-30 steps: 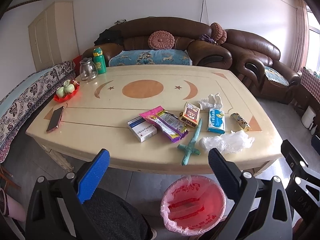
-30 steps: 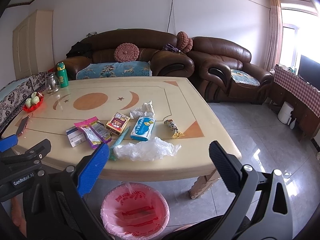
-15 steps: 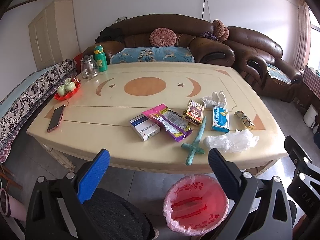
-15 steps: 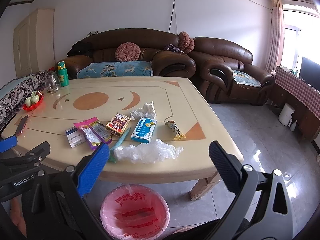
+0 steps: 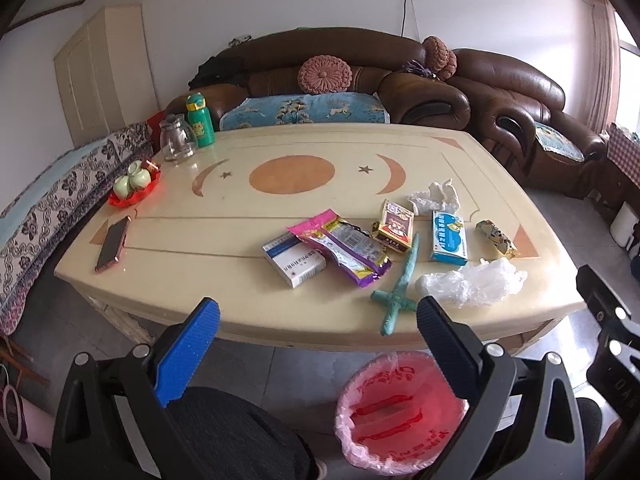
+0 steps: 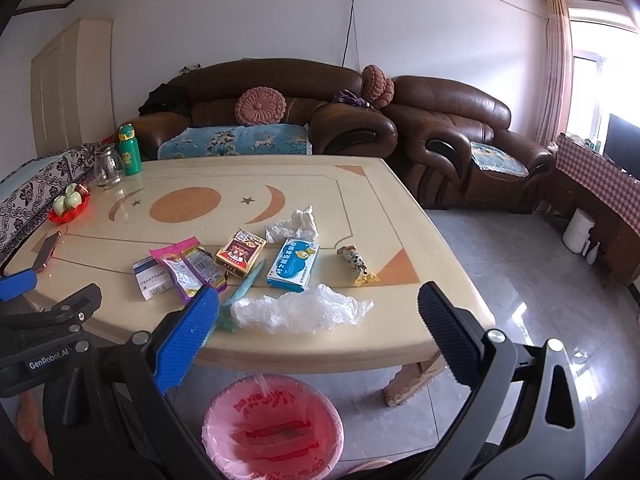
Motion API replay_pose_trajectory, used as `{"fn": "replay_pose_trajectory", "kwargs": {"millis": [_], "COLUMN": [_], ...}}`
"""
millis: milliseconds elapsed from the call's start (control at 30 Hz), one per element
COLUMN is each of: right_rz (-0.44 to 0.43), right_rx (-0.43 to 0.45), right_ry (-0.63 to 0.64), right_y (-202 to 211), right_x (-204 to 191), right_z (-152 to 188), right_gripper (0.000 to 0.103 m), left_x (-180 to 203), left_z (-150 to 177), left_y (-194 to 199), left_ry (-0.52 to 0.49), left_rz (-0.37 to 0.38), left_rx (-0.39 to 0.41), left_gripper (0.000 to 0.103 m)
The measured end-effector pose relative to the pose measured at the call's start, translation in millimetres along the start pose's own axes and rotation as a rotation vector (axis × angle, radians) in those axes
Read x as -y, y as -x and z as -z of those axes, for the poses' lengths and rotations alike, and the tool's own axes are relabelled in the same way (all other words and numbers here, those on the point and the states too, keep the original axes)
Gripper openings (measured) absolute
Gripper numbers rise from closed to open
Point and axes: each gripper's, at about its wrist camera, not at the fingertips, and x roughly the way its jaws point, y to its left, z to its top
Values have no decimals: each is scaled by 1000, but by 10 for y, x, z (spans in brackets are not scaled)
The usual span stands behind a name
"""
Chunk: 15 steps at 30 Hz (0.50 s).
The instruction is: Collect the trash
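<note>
Approach step, nothing collected. Left gripper (image 5: 316, 320) and right gripper (image 6: 318, 308) spread wide, empty. Trash on table (image 5: 168, 264) near-right edge; crumpled plastic bag (image 6: 300, 314) nearest. Pink-lined bin (image 6: 272, 428) below. Next judged: descend, pinch bag.

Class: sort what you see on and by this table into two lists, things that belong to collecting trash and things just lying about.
Belong to the job:
clear plastic bag
crumpled tissue
purple snack wrapper
candy wrapper
pink-lined bin

Just lying about:
phone
green bottle
glass jug
red tray of cups
</note>
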Motion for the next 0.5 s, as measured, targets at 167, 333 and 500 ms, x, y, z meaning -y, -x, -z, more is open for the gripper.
{"fn": "replay_pose_trajectory", "kwargs": {"millis": [167,333,500], "right_rz": [-16,-48,-72], "right_rx": [-19,-30,-3], "right_ry": [21,40,83], "right_y": [-185,-345,-471], "right_x": [-43,-105,-185], "right_z": [89,193,306], "right_gripper": [97,98,97], "left_x": [-141,-316,-426], "left_z": [2,3,10], "left_y": [-168,-456,-736], "left_ry": [-1,30,26], "left_rz": [33,77,104], "left_rx": [-14,-68,-78], "left_gripper": [96,96,96]}}
